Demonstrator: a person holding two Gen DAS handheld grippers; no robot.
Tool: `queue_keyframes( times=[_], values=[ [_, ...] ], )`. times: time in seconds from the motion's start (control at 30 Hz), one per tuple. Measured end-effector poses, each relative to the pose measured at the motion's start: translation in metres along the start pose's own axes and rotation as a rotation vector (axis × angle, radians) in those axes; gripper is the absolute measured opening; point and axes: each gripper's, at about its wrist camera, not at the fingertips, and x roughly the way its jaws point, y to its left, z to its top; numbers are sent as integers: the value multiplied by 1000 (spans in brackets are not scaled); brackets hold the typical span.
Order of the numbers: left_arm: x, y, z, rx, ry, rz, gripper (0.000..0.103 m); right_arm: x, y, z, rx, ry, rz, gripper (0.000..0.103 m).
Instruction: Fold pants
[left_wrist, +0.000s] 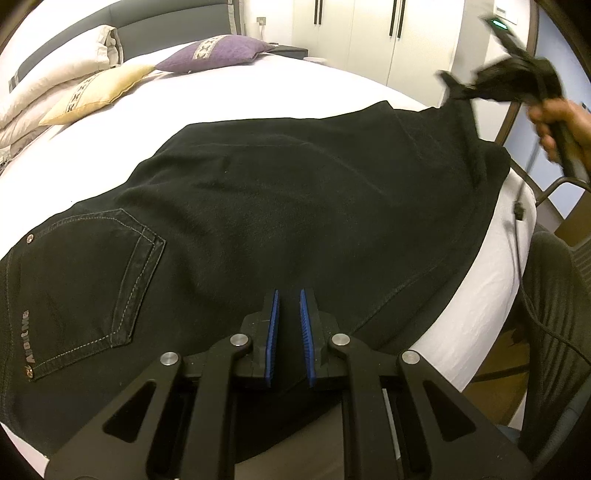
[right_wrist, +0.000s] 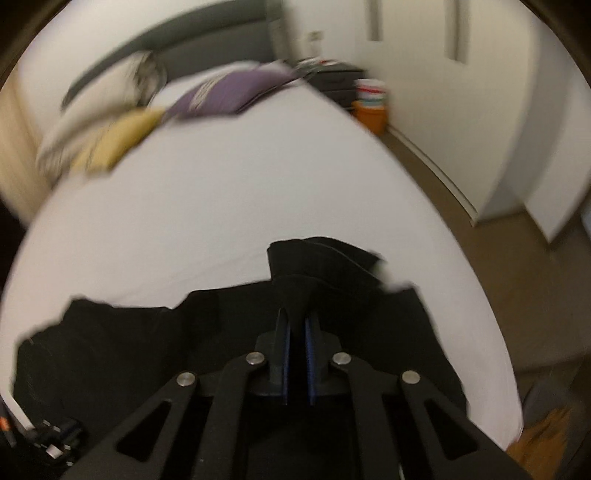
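While blur smears the bed (right_wrist: 221, 192), right tongs (right_wrist: 297, 332) clamp pants (left_wrist: 258, 192) hem, left tongs (left_wrist: 289, 314) pinch pants edge.

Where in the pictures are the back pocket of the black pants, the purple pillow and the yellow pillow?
back pocket (left_wrist: 110, 280): left wrist view, middle of the stitched pocket panel.
purple pillow (left_wrist: 218, 53): left wrist view, plain purple cloth right of the patterned band.
yellow pillow (left_wrist: 99, 90): left wrist view, middle of its top face.
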Motion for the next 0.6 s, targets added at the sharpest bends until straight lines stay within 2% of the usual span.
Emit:
queue_keyframes(
  times=[0.1, 0.23, 0.27, 0.33, 0.37, 0.43, 0.5, 0.6],
  values=[
    [0, -1, 0, -1, 0, 2, 11, -17, -63, -40, 242, 5, 33, 8],
    [2, -5, 2, 19, 8, 20, 11, -12, -117, -94, 458, 130, -12, 17],
    [2, -6, 2, 24, 12, 24, 11, -11, -125, -103, 502, 154, 4, 21],
    [2, -8, 4, 30, 20, 32, 11, -20, -145, -110, 567, 157, 28, 25],
    [2, -9, 4, 33, 23, 36, 11, -25, -148, -110, 571, 139, 22, 27],
    [2, -10, 5, 34, 27, 40, 11, -37, -158, -104, 580, 74, 72, 32],
    [2, -11, 5, 34, 32, 45, 11, -40, -166, -99, 616, 58, 178, 52],
    [3, -14, 8, 38, 41, 55, 11, -39, -168, -102, 710, 68, 272, 52]
  ],
)
